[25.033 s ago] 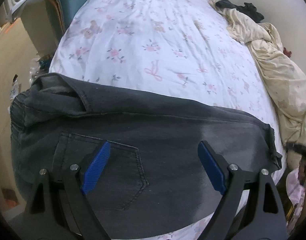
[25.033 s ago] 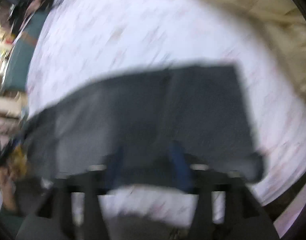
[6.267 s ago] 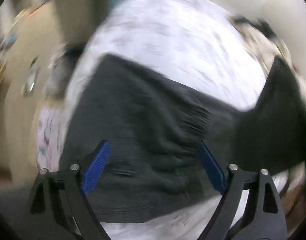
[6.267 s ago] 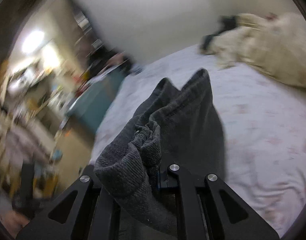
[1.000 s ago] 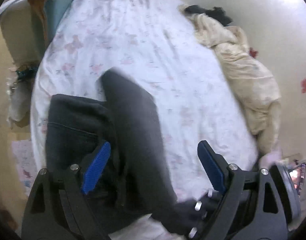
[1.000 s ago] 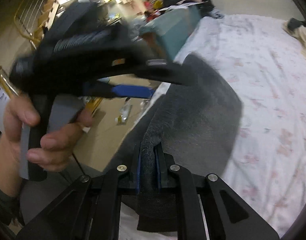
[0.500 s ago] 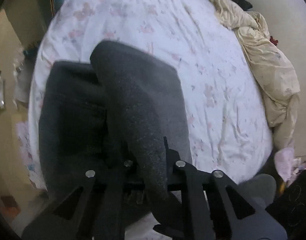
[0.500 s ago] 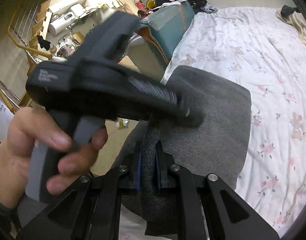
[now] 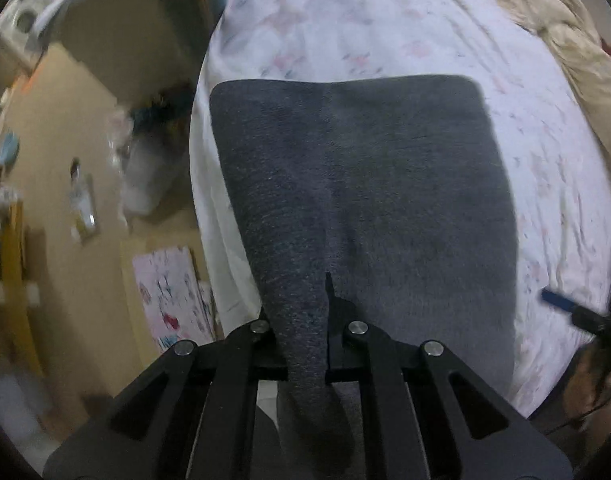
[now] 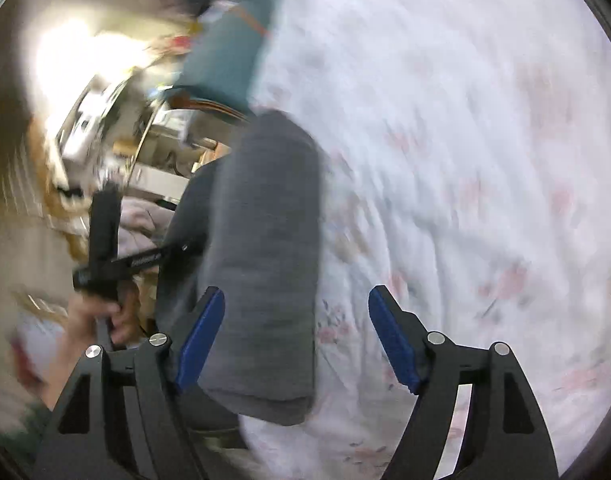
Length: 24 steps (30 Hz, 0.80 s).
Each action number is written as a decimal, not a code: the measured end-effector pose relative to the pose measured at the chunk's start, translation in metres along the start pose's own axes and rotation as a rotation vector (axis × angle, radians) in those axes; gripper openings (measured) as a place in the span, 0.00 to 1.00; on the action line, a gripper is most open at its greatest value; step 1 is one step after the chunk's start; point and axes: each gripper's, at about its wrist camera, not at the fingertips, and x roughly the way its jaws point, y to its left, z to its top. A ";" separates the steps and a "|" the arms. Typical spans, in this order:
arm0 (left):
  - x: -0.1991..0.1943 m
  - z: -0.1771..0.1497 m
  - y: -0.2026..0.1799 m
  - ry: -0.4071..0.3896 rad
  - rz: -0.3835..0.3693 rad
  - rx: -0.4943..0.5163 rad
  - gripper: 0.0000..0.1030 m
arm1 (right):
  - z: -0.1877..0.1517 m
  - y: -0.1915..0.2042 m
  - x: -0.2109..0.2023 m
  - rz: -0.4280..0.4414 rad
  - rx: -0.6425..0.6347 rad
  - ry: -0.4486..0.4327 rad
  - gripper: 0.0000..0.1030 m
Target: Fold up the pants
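Dark grey pants (image 9: 357,200) lay folded on a bed w/ a floral sheet (image 9: 385,28), near its left edge, as seen from the left wrist cam. The left tongs (image 9: 327,308) were clamped on a bunched fold of the pants at the near end; the blue pads were hidden by cloth, so only the black arms showed. The near edge of the garment was cut off behind the tongs' frame. At far right a cream blanket (image 9: 565,40) lay rumpled, partly out of frame. The other tool's blue tip (image 9: 555,300) poked in at right, blurred.

In the right wrist view, heavily smeared, the right tongs (image 10: 295,336) stood wide apart, having just been opening; the folded pants (image 10: 265,260) lay between the pads toward the left one, and whether that pad touched the cloth was hard to tell. A hand (image 10: 105,316) gripped the left tool's handle at left. Room clutter beyond the bed was too blurred to ID, apart from a teal shape (image 10: 225,56) at the far corner.
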 end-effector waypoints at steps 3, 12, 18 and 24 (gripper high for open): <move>0.005 -0.002 -0.010 -0.001 0.055 0.060 0.07 | 0.001 -0.014 0.040 0.102 0.072 0.040 0.97; 0.018 0.001 -0.011 0.039 0.058 0.041 0.08 | -0.017 0.005 0.119 0.225 0.077 0.189 1.00; 0.026 0.005 -0.011 0.061 0.096 0.035 0.08 | -0.021 0.034 0.137 0.109 -0.024 0.148 0.74; 0.000 0.002 -0.025 -0.038 0.063 0.060 0.27 | -0.023 0.040 0.094 0.196 -0.071 0.070 0.45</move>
